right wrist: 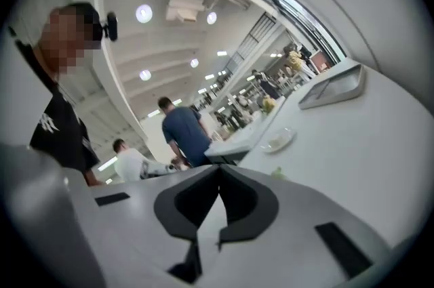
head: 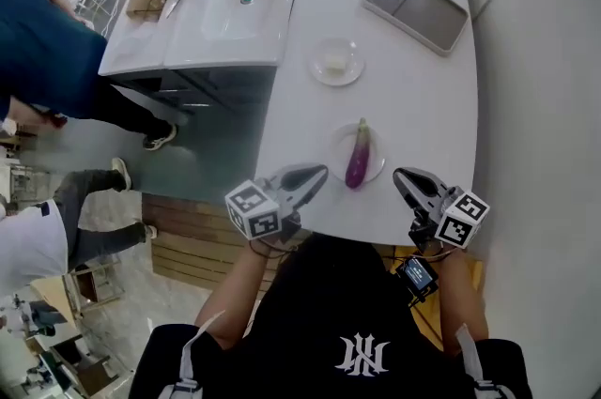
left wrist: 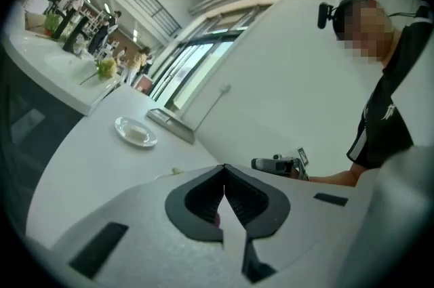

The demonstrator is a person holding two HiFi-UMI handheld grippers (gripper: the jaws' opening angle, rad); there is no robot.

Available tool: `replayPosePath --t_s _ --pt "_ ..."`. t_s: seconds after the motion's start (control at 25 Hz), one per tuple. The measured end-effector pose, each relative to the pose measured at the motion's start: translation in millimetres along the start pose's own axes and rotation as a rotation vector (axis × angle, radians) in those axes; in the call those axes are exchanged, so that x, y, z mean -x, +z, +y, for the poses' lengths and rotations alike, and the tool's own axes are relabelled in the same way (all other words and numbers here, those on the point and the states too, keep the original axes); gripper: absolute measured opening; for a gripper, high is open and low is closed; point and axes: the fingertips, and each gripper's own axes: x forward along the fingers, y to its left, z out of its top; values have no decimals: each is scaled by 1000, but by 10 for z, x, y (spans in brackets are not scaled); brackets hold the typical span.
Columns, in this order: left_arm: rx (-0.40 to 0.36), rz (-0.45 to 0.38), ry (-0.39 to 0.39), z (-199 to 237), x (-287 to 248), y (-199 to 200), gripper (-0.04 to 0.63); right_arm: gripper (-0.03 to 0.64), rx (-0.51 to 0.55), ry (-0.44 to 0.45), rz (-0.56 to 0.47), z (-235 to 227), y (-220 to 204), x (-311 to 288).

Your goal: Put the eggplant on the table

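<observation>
A purple eggplant (head: pixel 358 159) with a green stem lies on a small white plate (head: pixel 377 164) near the front edge of the white table (head: pixel 404 97). My left gripper (head: pixel 321 171) hovers just left of the plate, its jaws shut with nothing between them. To the right of the plate my right gripper (head: pixel 400 175) is also shut and holds nothing. In the left gripper view the jaws (left wrist: pixel 224 176) meet in a closed line, and the right gripper (left wrist: pixel 274 164) shows beyond them. The right gripper view shows its own shut jaws (right wrist: pixel 218 175), with the eggplant's green stem (right wrist: pixel 277 173) just above them.
A grey tray (head: pixel 416 9) lies at the table's far right. A small plate with a pale food piece (head: pixel 336 62) sits mid-table. Another white table with flowers (head: pixel 216 3) adjoins on the left. People (head: pixel 47 50) stand on the floor to the left.
</observation>
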Motion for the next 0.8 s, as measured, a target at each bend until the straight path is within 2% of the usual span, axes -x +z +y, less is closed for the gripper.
replayPosePath --t_s 0.08,0.16,0.28,0.36,0.56,0.64,0.68,0.8 --pt "1 -66 -25 -227 149 146 5 5 -36 101 -127 331 266 126" --pt "74 -144 -67 -489 348 309 6 5 -55 150 -194 692 457 227" --pt "173 -291 -142 -727 638 659 6 3 -40 210 -248 1123 692 179" --pt "178 -333 -178 -835 722 786 6 3 -14 246 -253 1269 738 121" --pt "71 -274 -240 -1106 774 809 6 3 0 282 -260 1522 656 133" --pt "60 -255 -283 -1175 865 797 6 3 -7 282 -286 1685 616 173" --pt "91 -252 -312 -1174 909 784 6 3 -10 279 -302 1763 599 196" --pt "273 -257 -406 -1107 1083 775 6 3 -46 258 -358 1973 535 221"
